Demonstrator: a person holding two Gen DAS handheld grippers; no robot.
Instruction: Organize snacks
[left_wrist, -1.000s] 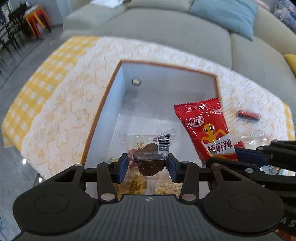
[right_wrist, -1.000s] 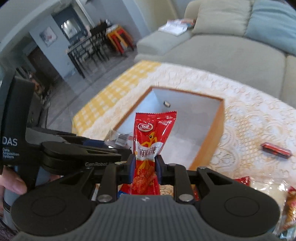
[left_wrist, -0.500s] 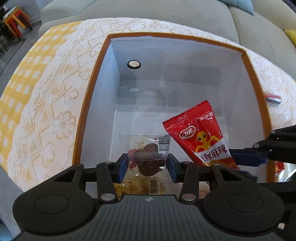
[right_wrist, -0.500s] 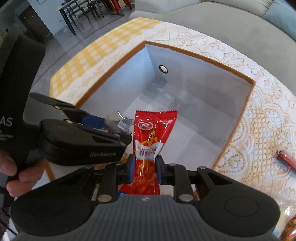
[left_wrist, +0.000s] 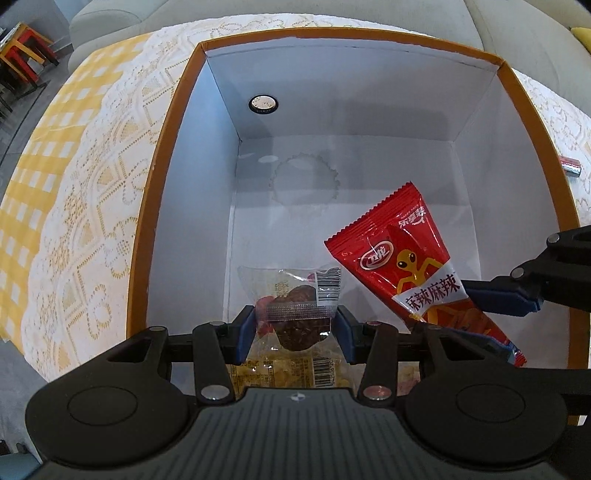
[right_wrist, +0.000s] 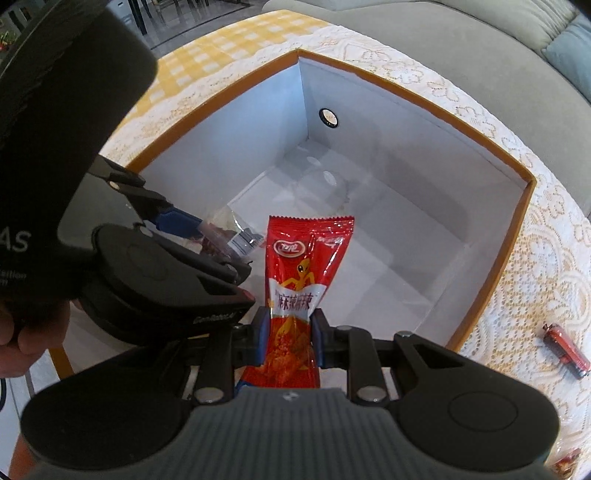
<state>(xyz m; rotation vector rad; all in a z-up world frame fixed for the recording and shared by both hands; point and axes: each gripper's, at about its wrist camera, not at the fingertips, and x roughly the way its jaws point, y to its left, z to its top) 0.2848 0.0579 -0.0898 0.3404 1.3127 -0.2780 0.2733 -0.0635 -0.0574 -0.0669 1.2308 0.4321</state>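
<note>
Now two snacks hang inside the open box (left_wrist: 166, 206), one in each gripper. The left gripper (left_wrist: 295, 328) has its blue pads on either side of a clear packet (left_wrist: 295, 299) holding a dark brown cake; its jaws stand about half open and have just been opening a little, though the wrapper still sits pinched between them. The right gripper (right_wrist: 289, 334) is nearly closed, clamped on the lower part of a long red packet (right_wrist: 306, 258) with an orange alien figure, which stands upright above the box floor. Both packets are low over the near end of the box, side by side and just apart. The box has an orange rim, white walls and one small round hole in its far wall; its floor is mostly bare, with other wrapped snacks partly hidden beneath the left gripper, too covered to count. Outside, on the lace-covered bench (right_wrist: 535, 288) near the box's right side, lies one small red packet (right_wrist: 565, 350).
</note>
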